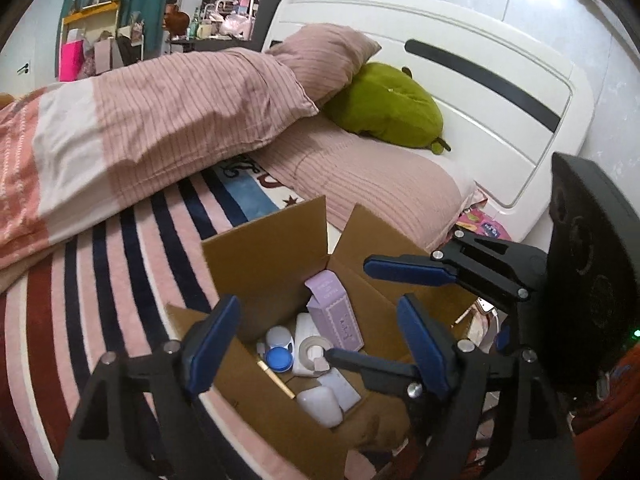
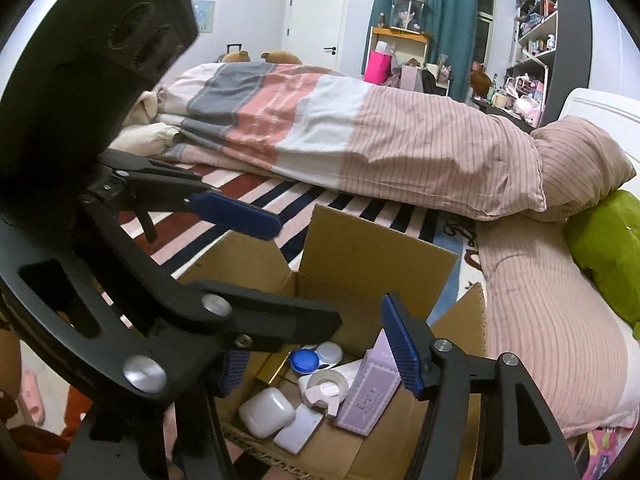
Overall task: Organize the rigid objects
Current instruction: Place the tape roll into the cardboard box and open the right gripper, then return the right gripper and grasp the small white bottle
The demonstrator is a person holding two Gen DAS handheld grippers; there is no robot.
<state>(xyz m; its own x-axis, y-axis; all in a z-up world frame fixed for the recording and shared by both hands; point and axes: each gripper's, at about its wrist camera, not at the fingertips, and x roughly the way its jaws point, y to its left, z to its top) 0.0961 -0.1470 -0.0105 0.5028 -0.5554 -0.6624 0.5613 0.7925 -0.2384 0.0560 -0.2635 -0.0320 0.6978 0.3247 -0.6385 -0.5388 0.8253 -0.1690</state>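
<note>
An open cardboard box [image 1: 264, 264] [image 2: 372, 256] stands on the striped bed. Inside lie a lilac carton [image 1: 336, 316] [image 2: 370, 394], a tape dispenser [image 1: 314, 350] [image 2: 326, 386], a blue-and-white lens case [image 1: 279, 350] [image 2: 316, 356], a white earbud case [image 1: 322, 400] [image 2: 266, 410], a flat white piece [image 1: 340, 386] [image 2: 298, 428] and a thin gold stick [image 1: 276, 380]. My left gripper [image 1: 316, 356] is open and empty above the box. My right gripper [image 2: 316, 360] is open and empty over it too, and it shows in the left wrist view [image 1: 376, 312].
A folded striped duvet [image 1: 140, 120] [image 2: 360, 136] lies behind the box. Pink pillows [image 1: 360, 184] and a green plush [image 1: 388, 104] [image 2: 604, 248] lean at the white headboard [image 1: 500, 80]. Shelves and a teal curtain stand across the room.
</note>
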